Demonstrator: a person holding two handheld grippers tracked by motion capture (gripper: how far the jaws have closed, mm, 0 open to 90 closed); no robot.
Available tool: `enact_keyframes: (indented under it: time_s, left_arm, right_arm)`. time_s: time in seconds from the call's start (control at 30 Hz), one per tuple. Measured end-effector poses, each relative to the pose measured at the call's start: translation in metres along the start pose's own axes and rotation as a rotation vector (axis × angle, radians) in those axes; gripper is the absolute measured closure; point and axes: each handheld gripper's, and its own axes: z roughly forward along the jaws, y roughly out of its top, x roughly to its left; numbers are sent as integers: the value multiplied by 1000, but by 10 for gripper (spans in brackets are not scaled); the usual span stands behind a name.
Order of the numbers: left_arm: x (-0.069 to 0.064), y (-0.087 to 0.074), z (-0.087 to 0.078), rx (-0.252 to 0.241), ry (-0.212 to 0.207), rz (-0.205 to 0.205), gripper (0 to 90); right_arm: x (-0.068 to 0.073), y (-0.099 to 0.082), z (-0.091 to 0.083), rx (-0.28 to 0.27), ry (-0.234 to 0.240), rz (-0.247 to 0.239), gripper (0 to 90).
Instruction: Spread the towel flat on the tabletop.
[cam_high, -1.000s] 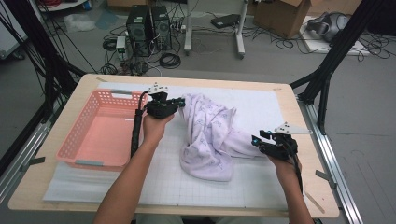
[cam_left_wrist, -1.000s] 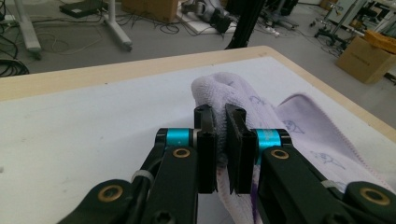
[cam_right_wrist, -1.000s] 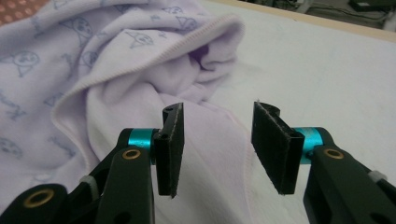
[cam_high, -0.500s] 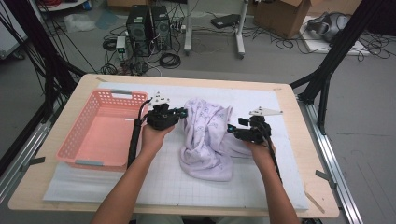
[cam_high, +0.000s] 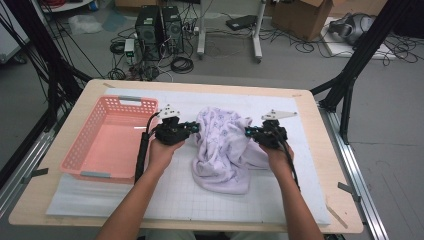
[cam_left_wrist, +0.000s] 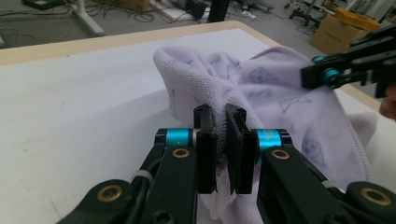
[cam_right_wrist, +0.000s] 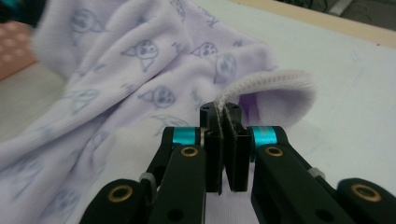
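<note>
A pale lilac towel (cam_high: 222, 145) with small printed figures lies bunched in the middle of the white mat. My left gripper (cam_high: 192, 128) is shut on the towel's left edge; in the left gripper view the cloth (cam_left_wrist: 261, 93) is pinched between the black jaws of that gripper (cam_left_wrist: 220, 140). At the towel's right side, my right gripper (cam_high: 248, 132) has just closed. Its jaws pinch the towel's stitched hem (cam_right_wrist: 261, 81) in the right gripper view, where the gripper (cam_right_wrist: 226, 140) sits low in the middle. Both hands hold the cloth a little above the table.
A pink plastic basket (cam_high: 80, 150) stands on the mat at the left, next to my left hand. The wooden table edge (cam_high: 320, 125) runs down the right. Black frame legs, cables and computer boxes stand on the floor beyond the table.
My right hand has moved left and away from me to the towel's right edge, and its jaws have closed on the hem. The left hand has shifted slightly, still holding the cloth.
</note>
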Motion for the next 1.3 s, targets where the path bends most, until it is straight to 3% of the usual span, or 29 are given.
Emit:
enact_keyframes:
  time_s: [0.13,0.17,0.23,0.27,0.33,0.5,0.53,0.6,0.63,0.73,0.77,0.8,0.83,0.87,0.9,0.93,0.97,1.0,1.03,1.07,1.13,1.17,1.2,1.23,1.3]
  left_arm:
    - [-15,-15,-10,25,-27,43,828]
    - [-15,-15,-10,25,-27,43,827]
    - [-23,-26,-15,34,-55,52,826]
    - [-23,-26,-15,34,-55,52,826]
    - [-27,-33,-18,45,-65,60,826]
    - [-33,-48,-25,77,-88,74,825]
    - [-34,-51,-26,89,-90,81,823]
    - [-37,-56,-29,105,-93,105,823]
    - [-39,-60,-31,115,-103,111,820]
    - [-40,-62,-33,117,-120,110,811]
    - [-40,-61,-34,112,-134,102,720]
    - [-40,-60,-35,103,-142,101,720]
    - [-39,-58,-36,89,-141,90,540]
    - [-38,-55,-38,69,-139,82,494]
    - [-33,-47,-41,18,-116,65,455]
    - [-30,-42,-41,3,-111,60,447]
    - [-30,-42,-41,3,-111,60,447]
    - [-28,-39,-40,-3,-109,58,449]
    - [-25,-33,-38,-10,-94,62,452]
    - [-23,-28,-36,-17,-88,64,452]
    - [-19,-20,-29,-16,-80,69,489]
    - [-14,-11,-16,3,-73,64,504]
    - [-14,-11,-16,3,-73,64,507]
    - [-11,-9,-10,16,-69,62,509]
    - [-8,-7,2,26,-59,45,509]
  right_arm:
    - [9,-19,-44,-36,5,-58,875]
    - [9,-19,-44,-36,5,-58,875]
    - [11,-38,-70,-45,5,-56,875]
    - [11,-38,-70,-45,5,-56,875]
    - [14,-58,-91,-45,-3,-56,875]
    - [17,-81,-110,-47,-3,-44,875]
    - [20,-94,-120,-24,-9,-44,875]
    - [20,-98,-123,-20,-13,-47,875]
    - [23,-111,-133,0,-12,-43,876]
    - [25,-123,-139,29,-13,-42,876]
    - [28,-133,-143,69,-11,-51,876]
    - [28,-133,-143,69,-11,-51,876]
    - [29,-140,-145,108,-10,-65,874]
    - [29,-140,-146,113,-3,-65,871]
    - [29,-140,-147,100,1,-66,856]
    - [28,-138,-148,87,-2,-57,763]
    - [28,-138,-148,87,-2,-57,763]
    - [25,-130,-149,40,-24,-26,655]
    - [25,-130,-149,40,-24,-26,655]
    - [21,-124,-150,1,-34,-12,626]
    - [14,-106,-147,-53,-77,-1,608]
    - [9,-98,-142,-67,-95,6,605]
    - [9,-98,-142,-67,-95,6,605]
    - [1,-85,-130,-69,-123,23,566]
    - [-6,-72,-113,-75,-115,44,542]
